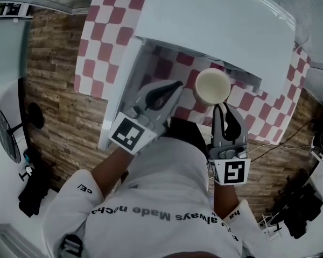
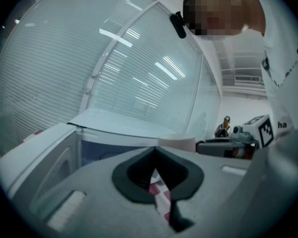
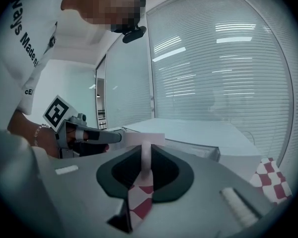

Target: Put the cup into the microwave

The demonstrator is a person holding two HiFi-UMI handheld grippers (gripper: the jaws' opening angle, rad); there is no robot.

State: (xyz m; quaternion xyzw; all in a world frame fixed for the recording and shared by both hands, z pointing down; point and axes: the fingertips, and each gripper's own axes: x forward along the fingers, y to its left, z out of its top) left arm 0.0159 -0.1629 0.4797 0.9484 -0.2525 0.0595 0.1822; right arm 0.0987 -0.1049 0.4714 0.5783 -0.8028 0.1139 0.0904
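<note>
A cream cup (image 1: 212,85) hangs in the air in front of the white microwave (image 1: 220,20). My right gripper (image 1: 224,107) is shut on its handle. In the right gripper view the thin white handle (image 3: 145,158) stands upright between the jaws, with the cup (image 3: 144,139) beyond it. The microwave door (image 1: 120,93) stands open at the left, and its dark cavity (image 2: 107,151) shows in the left gripper view. My left gripper (image 1: 175,86) is beside the door, left of the cup; its jaws meet with nothing between them (image 2: 155,151). The cup (image 2: 176,143) shows just past them.
A red and white checkered cloth (image 1: 105,31) lies under the microwave on a wood-patterned surface (image 1: 59,106). A black fan (image 1: 5,133) stands at the far left. Cables and dark gear (image 1: 301,208) lie at the lower right. Window blinds (image 3: 223,68) fill the background.
</note>
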